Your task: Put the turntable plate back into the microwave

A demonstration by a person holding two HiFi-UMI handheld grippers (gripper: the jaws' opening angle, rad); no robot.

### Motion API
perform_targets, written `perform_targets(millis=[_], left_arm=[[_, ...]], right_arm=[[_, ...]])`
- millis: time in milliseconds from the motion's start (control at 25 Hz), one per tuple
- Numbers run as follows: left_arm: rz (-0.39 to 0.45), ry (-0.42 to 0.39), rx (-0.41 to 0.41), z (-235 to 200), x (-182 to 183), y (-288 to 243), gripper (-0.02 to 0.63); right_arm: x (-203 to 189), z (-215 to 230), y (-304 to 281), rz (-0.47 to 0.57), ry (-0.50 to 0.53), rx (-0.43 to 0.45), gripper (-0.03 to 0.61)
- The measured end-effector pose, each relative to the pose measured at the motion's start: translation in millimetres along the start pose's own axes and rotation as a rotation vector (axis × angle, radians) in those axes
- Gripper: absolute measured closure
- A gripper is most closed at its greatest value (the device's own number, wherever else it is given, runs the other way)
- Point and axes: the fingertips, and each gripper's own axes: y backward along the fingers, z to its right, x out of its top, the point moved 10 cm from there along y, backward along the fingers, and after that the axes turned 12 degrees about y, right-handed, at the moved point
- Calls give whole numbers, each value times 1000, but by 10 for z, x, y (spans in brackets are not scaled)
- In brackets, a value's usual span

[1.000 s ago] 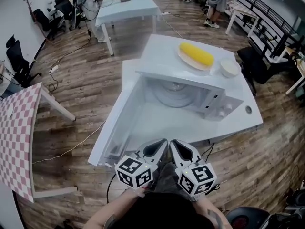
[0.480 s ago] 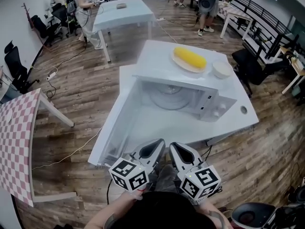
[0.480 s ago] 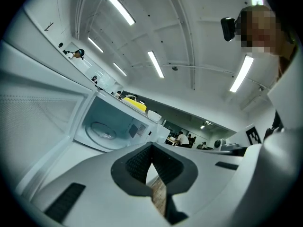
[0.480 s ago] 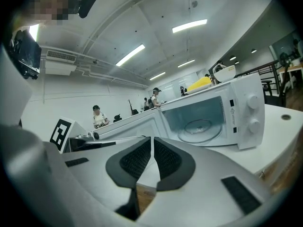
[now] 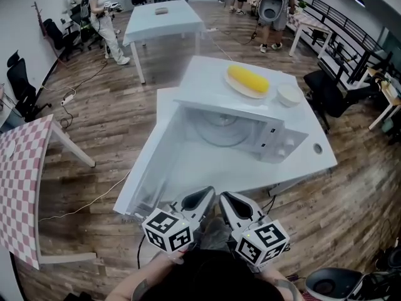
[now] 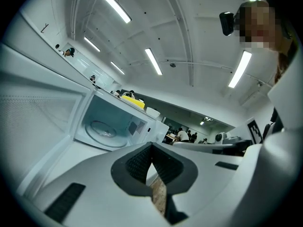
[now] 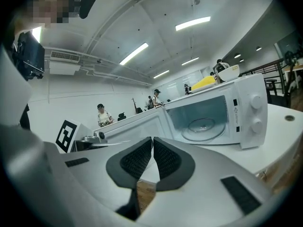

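Microwave (image 5: 283,144) panel print unreadably small; turntable plate (image 5: 220,128) inside cavity.

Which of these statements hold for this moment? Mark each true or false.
1. The boxy white microwave has its door open. True.
2. The round clear glass turntable plate lies inside the microwave. True.
3. The left tool grips the turntable plate. False: its jaws are together on nothing, back near the person.
4. The long yellow corn-like object lies on the wooden floor. False: it lies on a dish on top of the microwave.
5. A small white bowl sits on top of the microwave. True.
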Motion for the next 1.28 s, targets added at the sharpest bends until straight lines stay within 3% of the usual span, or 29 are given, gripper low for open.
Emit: perform_targets(millis=[400,1280], left_arm=[[-25,58,19,-63,-121,12,601],[-60,57,37,-153,-175,-27,601]], right_arm=[[-44,-18,10,-11,10,44,558],[-155,61,12,-32,21,8,558]])
